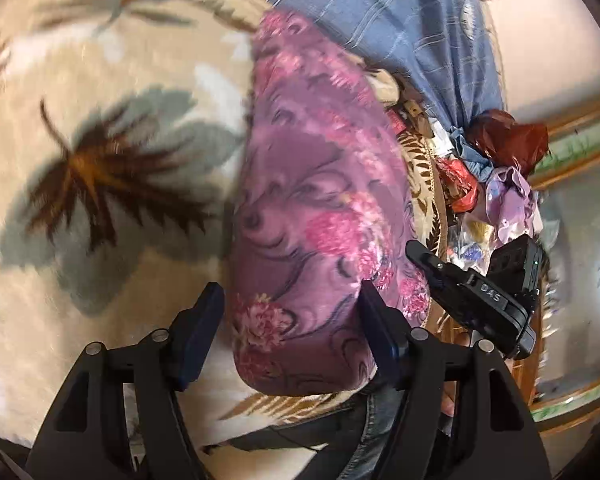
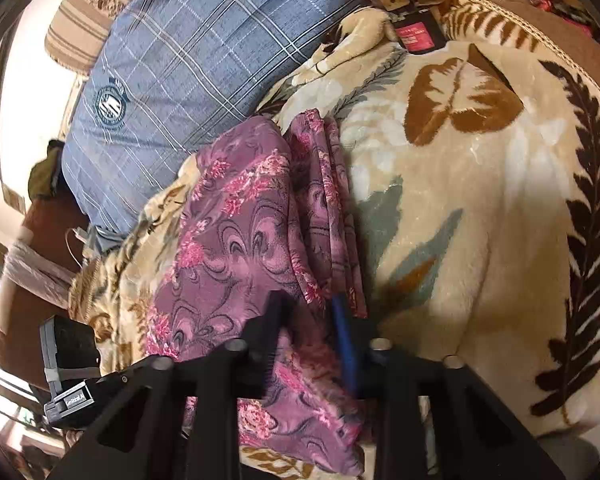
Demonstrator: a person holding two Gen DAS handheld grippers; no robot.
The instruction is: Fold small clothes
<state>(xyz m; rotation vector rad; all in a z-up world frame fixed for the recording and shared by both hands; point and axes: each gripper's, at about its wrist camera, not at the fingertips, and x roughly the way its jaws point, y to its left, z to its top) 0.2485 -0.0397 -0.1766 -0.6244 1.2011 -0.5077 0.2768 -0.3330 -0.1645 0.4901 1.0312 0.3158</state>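
Note:
A purple cloth with pink flowers [image 1: 312, 184] lies folded into a long strip on a cream leaf-patterned blanket [image 1: 100, 80]. My left gripper [image 1: 289, 300] stands open over the strip's near end. Its right finger is over the fabric and its left finger is above the blanket; the pads do not press the cloth. In the right wrist view the same cloth [image 2: 228, 248] runs up from my right gripper [image 2: 308, 308], whose jaws are close together with folded layers pinched between them. The right gripper [image 1: 472, 300] also shows just right of the cloth in the left wrist view.
A blue plaid pillow [image 2: 188, 48] lies at the far end of the cloth. A heap of mixed clothes and bags [image 1: 500, 168] sits off the blanket's edge. A dark packet with a red label [image 2: 414, 36] rests near the blanket's far corner. The blanket [image 2: 460, 200] spreads wide to the right.

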